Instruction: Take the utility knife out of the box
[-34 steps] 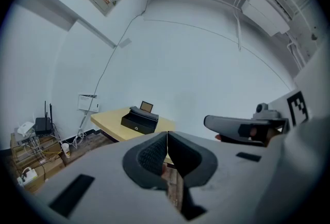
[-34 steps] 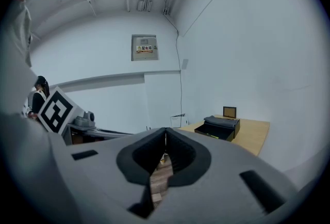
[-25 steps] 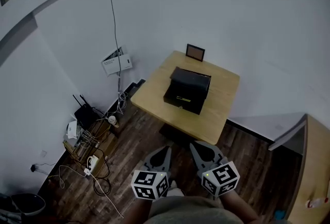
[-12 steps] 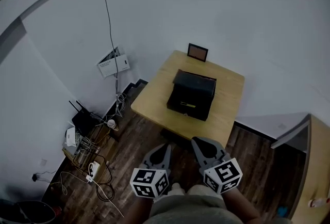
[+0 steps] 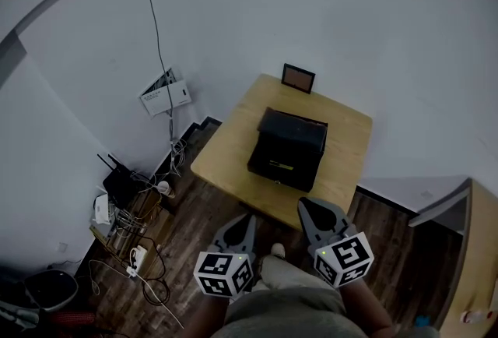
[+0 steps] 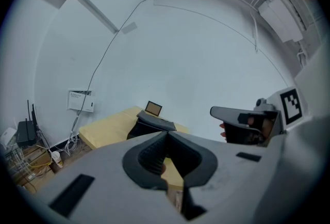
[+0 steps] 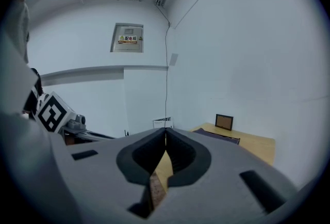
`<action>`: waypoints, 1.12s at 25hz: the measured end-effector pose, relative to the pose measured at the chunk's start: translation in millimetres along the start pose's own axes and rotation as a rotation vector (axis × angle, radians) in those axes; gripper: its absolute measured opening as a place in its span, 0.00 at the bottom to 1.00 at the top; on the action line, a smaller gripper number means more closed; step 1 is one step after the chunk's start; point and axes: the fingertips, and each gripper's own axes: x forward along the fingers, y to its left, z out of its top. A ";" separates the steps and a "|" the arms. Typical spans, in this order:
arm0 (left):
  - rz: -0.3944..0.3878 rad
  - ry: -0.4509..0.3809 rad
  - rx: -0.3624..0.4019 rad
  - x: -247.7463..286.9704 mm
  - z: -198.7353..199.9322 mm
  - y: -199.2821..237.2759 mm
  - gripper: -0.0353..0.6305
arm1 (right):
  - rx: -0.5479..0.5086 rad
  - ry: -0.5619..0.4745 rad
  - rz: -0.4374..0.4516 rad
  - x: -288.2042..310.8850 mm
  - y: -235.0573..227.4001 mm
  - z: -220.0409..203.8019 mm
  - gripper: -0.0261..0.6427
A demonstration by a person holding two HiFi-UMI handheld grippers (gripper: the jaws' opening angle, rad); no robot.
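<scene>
A black box (image 5: 286,148) stands with its lid down on a small wooden table (image 5: 233,148) against the wall. The utility knife does not show in any view. My left gripper (image 5: 248,217) and right gripper (image 5: 304,204) hover side by side over the floor, just short of the table's near edge, both pointing at the box. In the left gripper view the jaws meet at the tips (image 6: 167,132) with nothing between them, and the box (image 6: 153,125) lies ahead. In the right gripper view the jaws (image 7: 165,130) are likewise shut and empty, the box (image 7: 219,137) ahead to the right.
A small picture frame (image 5: 299,78) stands at the table's far edge. A router, cables and a power strip (image 5: 128,200) clutter the floor to the left. A wall-mounted box (image 5: 164,93) hangs left of the table. A wooden cabinet (image 5: 476,251) is at the right.
Both grippers have moved forward towards the table, and the table and box now lie closer below them. Their jaws stayed shut.
</scene>
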 end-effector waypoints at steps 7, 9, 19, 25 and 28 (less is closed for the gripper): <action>0.027 -0.005 -0.011 49.4 22.8 10.8 0.06 | -0.023 0.010 0.038 38.5 -42.1 20.2 0.04; 0.039 -0.008 -0.018 62.1 31.5 13.4 0.06 | -0.028 0.020 0.049 48.3 -54.7 25.9 0.04; 0.082 -0.006 -0.038 111.9 48.3 28.0 0.06 | -0.061 0.090 0.101 98.4 -98.2 16.7 0.04; 0.106 0.017 -0.047 135.2 40.6 35.6 0.06 | -0.094 0.165 0.160 132.2 -114.0 -12.5 0.04; 0.125 0.031 -0.057 141.8 34.4 41.2 0.06 | -0.111 0.208 0.189 149.9 -119.3 -30.2 0.04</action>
